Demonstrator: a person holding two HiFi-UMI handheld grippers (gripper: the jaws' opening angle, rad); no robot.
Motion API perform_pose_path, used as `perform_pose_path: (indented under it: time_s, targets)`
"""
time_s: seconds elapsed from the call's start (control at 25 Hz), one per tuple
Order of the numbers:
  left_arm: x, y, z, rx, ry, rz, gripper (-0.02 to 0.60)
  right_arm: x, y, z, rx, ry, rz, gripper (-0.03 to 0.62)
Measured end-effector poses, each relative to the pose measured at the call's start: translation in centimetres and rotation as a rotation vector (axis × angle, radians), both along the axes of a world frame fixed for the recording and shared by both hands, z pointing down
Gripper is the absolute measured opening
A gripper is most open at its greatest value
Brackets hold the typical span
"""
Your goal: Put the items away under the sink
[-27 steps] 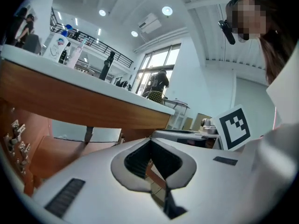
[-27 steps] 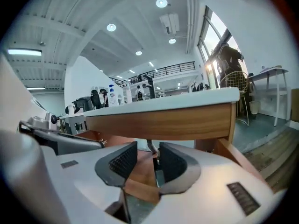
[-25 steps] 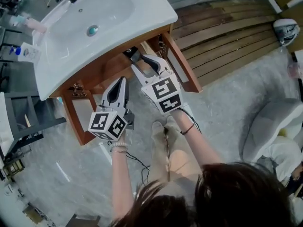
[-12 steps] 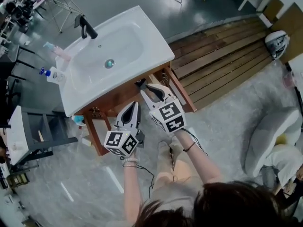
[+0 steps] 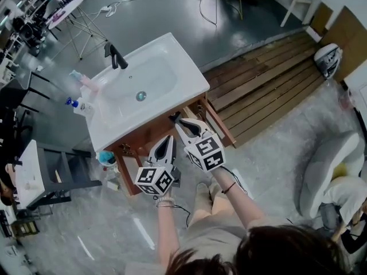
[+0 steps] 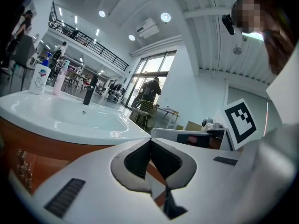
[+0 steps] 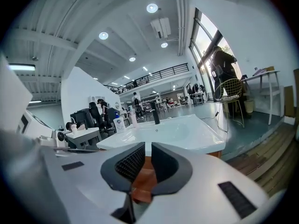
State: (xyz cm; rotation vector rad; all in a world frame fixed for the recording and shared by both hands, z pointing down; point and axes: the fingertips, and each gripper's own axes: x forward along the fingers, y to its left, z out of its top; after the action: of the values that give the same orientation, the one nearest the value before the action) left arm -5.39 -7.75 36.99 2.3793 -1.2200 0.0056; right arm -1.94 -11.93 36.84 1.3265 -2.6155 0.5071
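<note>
Head view: the bottles (image 5: 82, 106) stand on the sink's (image 5: 172, 90) far left rim. They are well apart from the left gripper (image 5: 170, 137) and right gripper (image 5: 178, 121), which hang before the open cabinet (image 5: 146, 133). On a reach across, a gripper could nudge one bottle into the other and tip both off the edge.

Left gripper view: jaws pressed together, empty. Arriving like that, it would shove a bottle rather than take it.

Right gripper view: jaws have just been closing to a slit, nothing between them. Same worry, I'd say.
</note>
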Motion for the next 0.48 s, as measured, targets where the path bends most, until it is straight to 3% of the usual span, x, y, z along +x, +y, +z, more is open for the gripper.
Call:
perform_pose_path:
  time_s: [0.48]
  targets:
    - [0.7, 0.4, -2.9, 0.031, 0.010, 0.018, 0.000, 0.7, 1.3, -2.8, 0.015, 0.012, 0.016, 0.018]
